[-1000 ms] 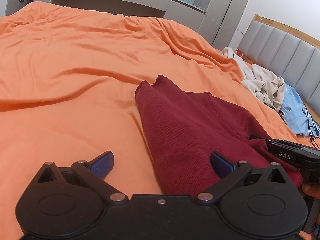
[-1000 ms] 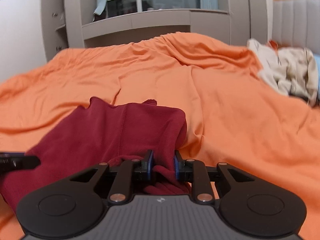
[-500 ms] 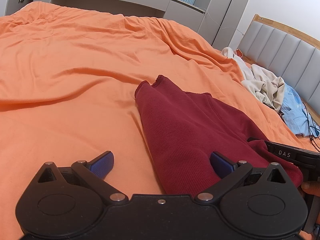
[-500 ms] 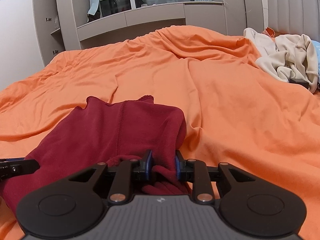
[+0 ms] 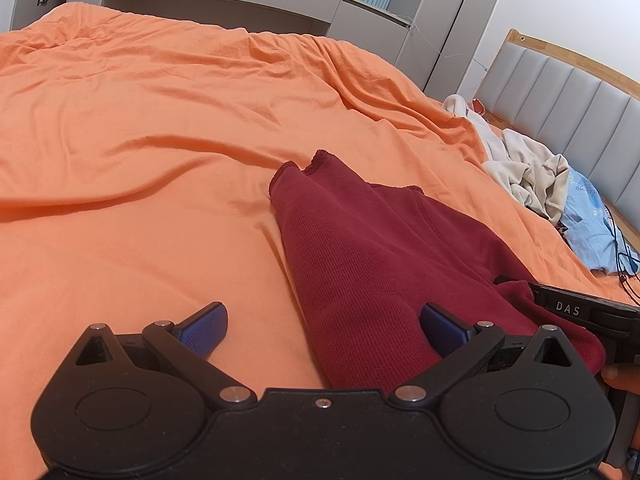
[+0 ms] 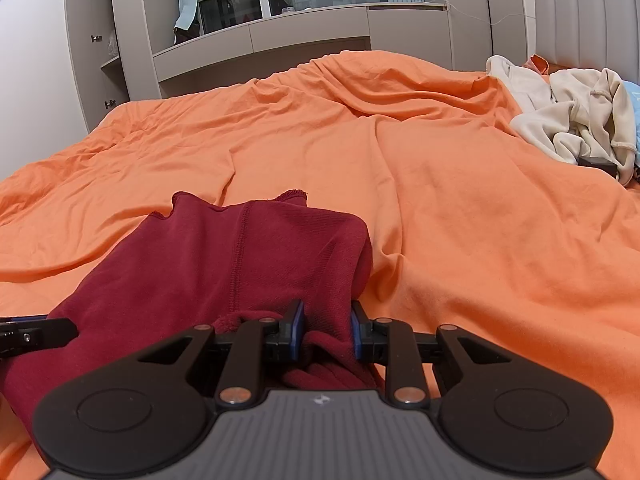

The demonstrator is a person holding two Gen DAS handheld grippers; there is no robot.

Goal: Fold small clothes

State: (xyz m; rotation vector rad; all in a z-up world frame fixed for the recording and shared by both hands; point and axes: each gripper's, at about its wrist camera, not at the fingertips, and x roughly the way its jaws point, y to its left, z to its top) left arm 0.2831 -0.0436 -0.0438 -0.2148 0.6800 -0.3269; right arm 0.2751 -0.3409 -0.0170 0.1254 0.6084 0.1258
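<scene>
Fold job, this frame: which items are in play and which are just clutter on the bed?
In play:
- dark red garment, lying on the orange bedcover
- right tongs, shut on a bunched edge of it
- left tongs, open, one finger over the garment's edge

Lying about:
- beige clothes pile near the headboard
- light blue garment beside it
- black cable

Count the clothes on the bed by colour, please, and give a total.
Dark red: 1, the garment held by the right gripper.
Cream: 1 heap; how many pieces is unclear.
Light blue: 1.
Total: 3 at least.
</scene>
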